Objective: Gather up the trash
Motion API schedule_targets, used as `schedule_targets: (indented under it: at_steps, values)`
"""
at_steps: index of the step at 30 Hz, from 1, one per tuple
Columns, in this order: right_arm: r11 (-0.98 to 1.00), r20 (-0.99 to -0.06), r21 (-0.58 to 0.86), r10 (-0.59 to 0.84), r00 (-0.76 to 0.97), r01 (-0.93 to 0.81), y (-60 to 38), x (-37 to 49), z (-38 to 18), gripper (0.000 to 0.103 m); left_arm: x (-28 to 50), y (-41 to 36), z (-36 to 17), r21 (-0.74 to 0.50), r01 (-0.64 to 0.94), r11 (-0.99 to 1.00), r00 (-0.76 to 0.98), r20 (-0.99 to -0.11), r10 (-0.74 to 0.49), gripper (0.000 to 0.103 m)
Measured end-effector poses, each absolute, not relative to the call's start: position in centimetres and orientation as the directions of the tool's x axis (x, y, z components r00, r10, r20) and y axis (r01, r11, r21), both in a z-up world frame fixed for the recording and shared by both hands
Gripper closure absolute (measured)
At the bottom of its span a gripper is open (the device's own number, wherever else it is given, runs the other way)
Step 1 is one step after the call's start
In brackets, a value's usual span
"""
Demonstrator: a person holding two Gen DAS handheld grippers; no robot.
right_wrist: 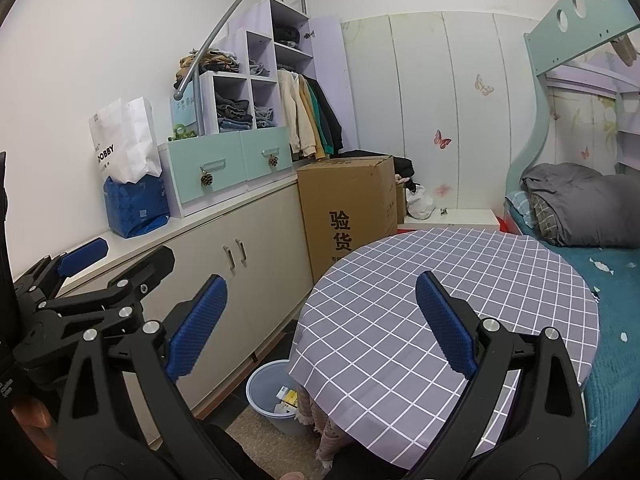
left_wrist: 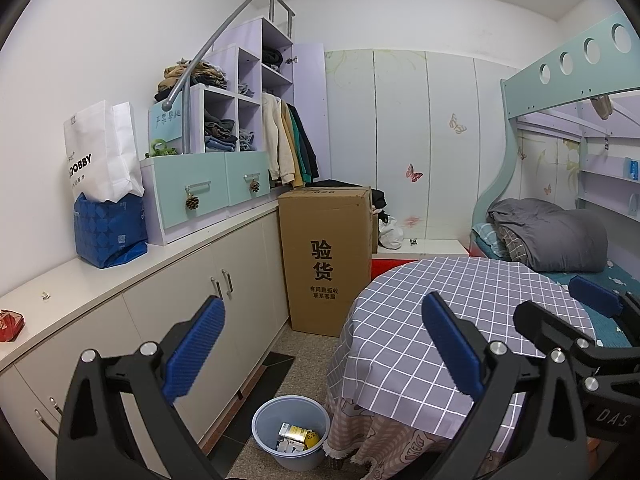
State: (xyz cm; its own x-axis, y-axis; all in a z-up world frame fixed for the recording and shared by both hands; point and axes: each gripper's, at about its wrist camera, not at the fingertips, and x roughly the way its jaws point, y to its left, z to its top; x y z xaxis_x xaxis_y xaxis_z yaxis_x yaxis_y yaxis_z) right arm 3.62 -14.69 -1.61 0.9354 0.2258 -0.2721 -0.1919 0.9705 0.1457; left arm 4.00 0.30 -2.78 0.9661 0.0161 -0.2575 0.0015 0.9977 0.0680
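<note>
Trash bin (left_wrist: pixel 291 432) — on floor, below both grippers | left gripper (left_wrist: pixel 320 344) fingers spread | right gripper (right_wrist: pixel 320 324) fingers spread — empty

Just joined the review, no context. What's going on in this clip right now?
A person holds two handheld grippers over a round table with a checked cloth in a bedroom. The left gripper and right gripper are both open and empty. The tabletop looks bare. A blue bin on the floor beside the table already holds a few packets. A red wrapper lies on the counter to the left, untouched; it may be leftover trash.
</note>
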Motion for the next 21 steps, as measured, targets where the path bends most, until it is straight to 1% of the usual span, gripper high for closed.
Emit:
schedule_targets:
  at_steps: [21]
  values:
    - [0.967, -0.285, 0.156, 0.241, 0.928, -0.203, -14.69, 3.76, -1.80, 0.010, 3.98, 1.19, -2.86, 0.071, 0.000, 0.997, 0.966, -0.257, 0.019, 0.006]
